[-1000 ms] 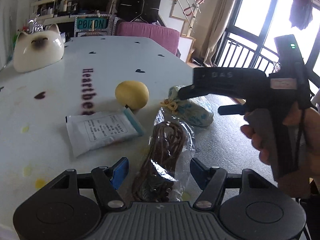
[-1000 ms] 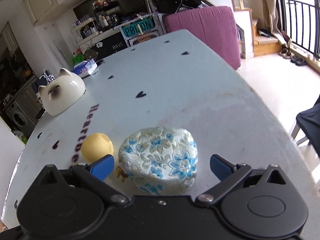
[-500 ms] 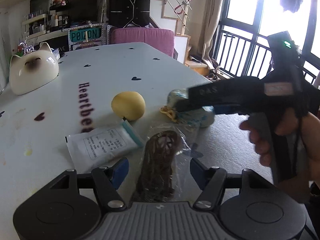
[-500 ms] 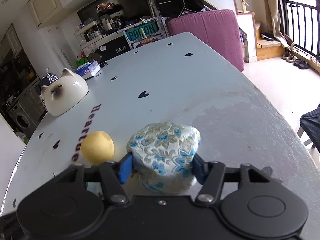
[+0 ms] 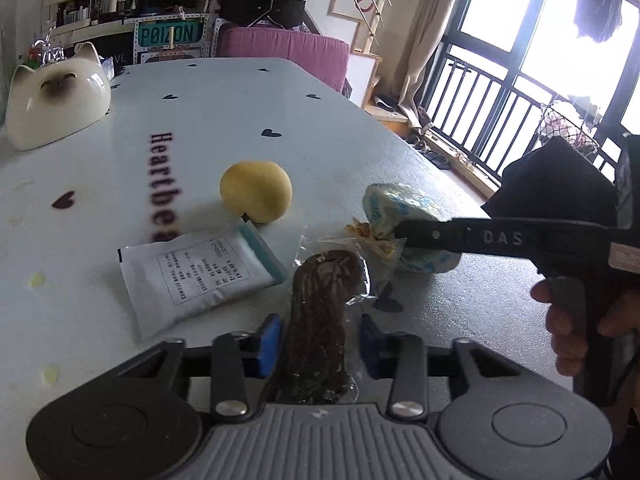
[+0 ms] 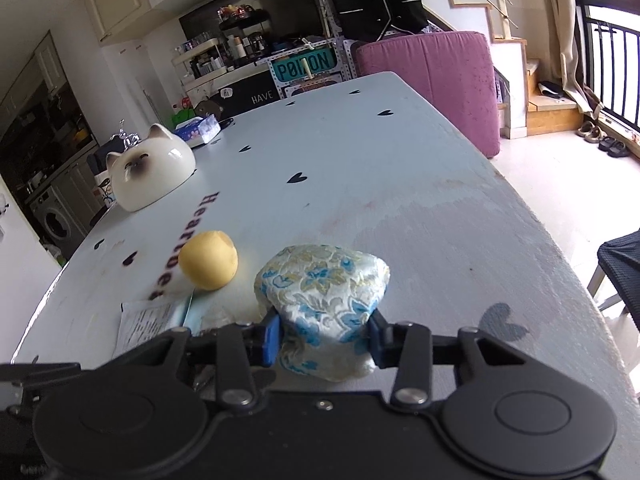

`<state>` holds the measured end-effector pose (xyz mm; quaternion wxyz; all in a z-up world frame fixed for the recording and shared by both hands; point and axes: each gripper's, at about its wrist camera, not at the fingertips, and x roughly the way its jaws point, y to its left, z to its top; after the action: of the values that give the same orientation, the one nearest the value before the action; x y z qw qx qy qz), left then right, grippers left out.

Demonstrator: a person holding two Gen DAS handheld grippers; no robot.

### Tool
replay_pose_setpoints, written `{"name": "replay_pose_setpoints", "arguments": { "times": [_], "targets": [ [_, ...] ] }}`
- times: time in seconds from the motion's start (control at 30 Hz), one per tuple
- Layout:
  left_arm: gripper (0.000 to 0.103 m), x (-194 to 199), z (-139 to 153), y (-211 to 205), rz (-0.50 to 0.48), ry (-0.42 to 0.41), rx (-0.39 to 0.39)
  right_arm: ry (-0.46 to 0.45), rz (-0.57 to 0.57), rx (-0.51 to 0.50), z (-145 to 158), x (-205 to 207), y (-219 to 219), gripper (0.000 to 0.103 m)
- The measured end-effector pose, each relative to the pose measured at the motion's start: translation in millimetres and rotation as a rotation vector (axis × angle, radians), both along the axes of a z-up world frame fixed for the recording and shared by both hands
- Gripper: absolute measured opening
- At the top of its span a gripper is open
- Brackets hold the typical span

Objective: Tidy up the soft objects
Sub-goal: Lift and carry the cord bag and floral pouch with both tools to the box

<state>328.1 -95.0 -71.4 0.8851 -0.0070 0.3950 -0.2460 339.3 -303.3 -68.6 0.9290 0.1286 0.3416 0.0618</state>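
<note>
Two grippers are each closing on a soft thing, and we have one in each hand. Our left gripper (image 5: 318,344) has its jaws coming in on a clear bag of brown cord (image 5: 320,312). The blue pads look right at the sides of the bag, so we think it is pinched, though the plastic makes it hard to be sure. This bag is long and thin, and it runs straight away from the jaws, like a road going forward, so the jaws squeeze across its thin way. Our right gripper (image 6: 324,334) has its jaws closing on a flowery blue cloth pouch (image 6: 324,280). The pads press into both sides of it, and the pouch bulges out above them. In the left wrist view the pouch sits just to the right of the cord bag, with its yellow tied end (image 5: 372,236) near the bag's top. So the two hands are very close together, and we must lift without bumping. Farther out on the desk (image 5: 208,120) lies a white flat packet (image 5: 192,276), to the left of the cord bag and nearer our left hand. Behind it sits a soft yellow ball (image 5: 256,192). Far off is a white cat-face bowl (image 5: 56,96).
</note>
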Motion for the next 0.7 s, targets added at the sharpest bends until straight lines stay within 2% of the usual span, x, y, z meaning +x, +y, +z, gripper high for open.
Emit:
{"name": "replay_pose_setpoints", "arguments": {
  "times": [0.27,0.47,0.7],
  "targets": [
    [0.032,-9,4,2,0.048,0.000,0.025,-0.035,0.018,-0.021,13,-23,1,0.042],
    [0.032,-22,14,7,0.104,0.005,0.003,-0.065,0.016,-0.019,27,-45,-3,0.041],
    [0.032,-46,41,15,0.140,-0.029,-0.042,-0.100,0.016,-0.016,48,-72,-3,0.041]
  ]
}}
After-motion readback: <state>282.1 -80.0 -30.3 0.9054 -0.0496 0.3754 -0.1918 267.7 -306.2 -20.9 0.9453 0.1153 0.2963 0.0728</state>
